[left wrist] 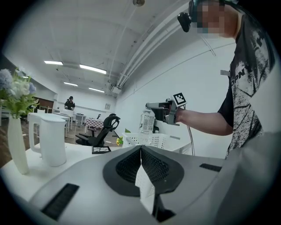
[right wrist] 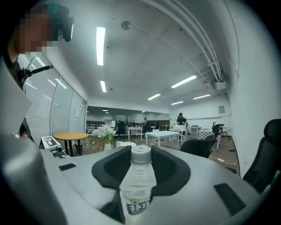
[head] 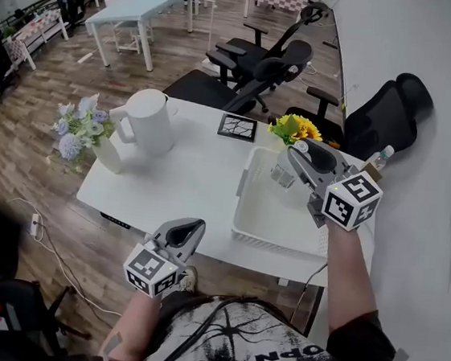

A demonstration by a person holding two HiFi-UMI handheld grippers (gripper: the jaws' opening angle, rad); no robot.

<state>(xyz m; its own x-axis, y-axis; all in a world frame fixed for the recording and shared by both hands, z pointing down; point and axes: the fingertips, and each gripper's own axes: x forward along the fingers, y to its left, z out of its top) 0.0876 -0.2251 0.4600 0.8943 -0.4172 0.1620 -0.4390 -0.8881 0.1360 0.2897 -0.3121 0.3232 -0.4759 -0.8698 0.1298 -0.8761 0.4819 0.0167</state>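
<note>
My right gripper (head: 297, 155) is shut on a clear water bottle (head: 284, 173) with a white cap, holding it upright above the far end of a white basket (head: 247, 219). In the right gripper view the bottle (right wrist: 137, 193) stands between the dark pads (right wrist: 173, 169), its cap at the tips. From the left gripper view, the right gripper (left wrist: 153, 106) and bottle (left wrist: 147, 122) hang over the basket (left wrist: 145, 139). My left gripper (head: 187, 230) hovers shut off the table's near edge, holding nothing I can make out. A white strip (left wrist: 145, 189) shows where its jaws meet.
On the white table (head: 184, 187) stand a white pitcher (head: 149, 121), a vase of pale flowers (head: 82, 128), a black square tile (head: 237, 127) and sunflowers (head: 295, 129). A second bottle (head: 380, 158) sits by the right wall. Black office chairs (head: 259, 66) crowd the far side.
</note>
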